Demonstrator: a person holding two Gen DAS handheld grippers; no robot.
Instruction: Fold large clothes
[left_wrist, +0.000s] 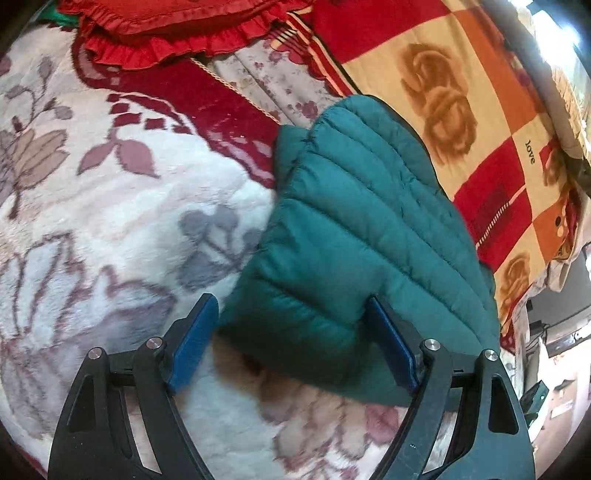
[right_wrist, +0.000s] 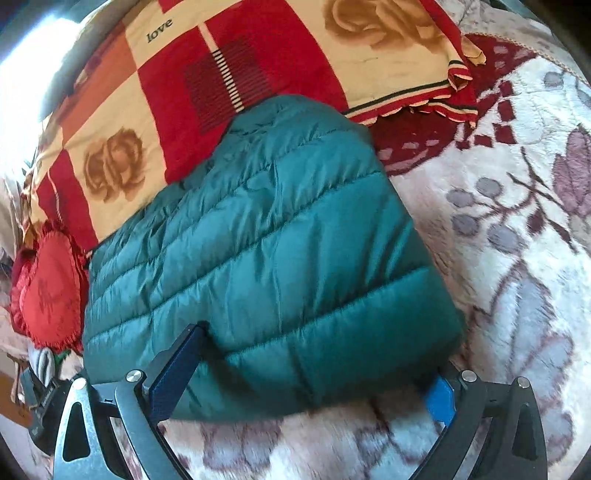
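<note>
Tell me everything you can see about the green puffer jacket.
The green puffer jacket is teal, quilted in horizontal padded bands, with a slightly shiny shell. It lies folded into a compact bundle on the floral fleece blanket, its far edge on the red checked quilt. Both open grippers, left and right, straddle its near edge.

Left gripper (left_wrist: 291, 343): two black skeletal arms per side, curved, with triangular cut-outs; silver round pin heads at the joints, four in view; a thin black crossbar behind each finger; fingers (left_wrist: 192, 343) faced with flat royal-blue rectangular pads, matte, slightly textured.

Right gripper (right_wrist: 299, 384): same build; frame reads grey-black where light strikes it; four silver pin heads; triangular slots in the outer links; near pad (right_wrist: 173, 373) dark navy in shade, the other bright blue in sun.
</note>
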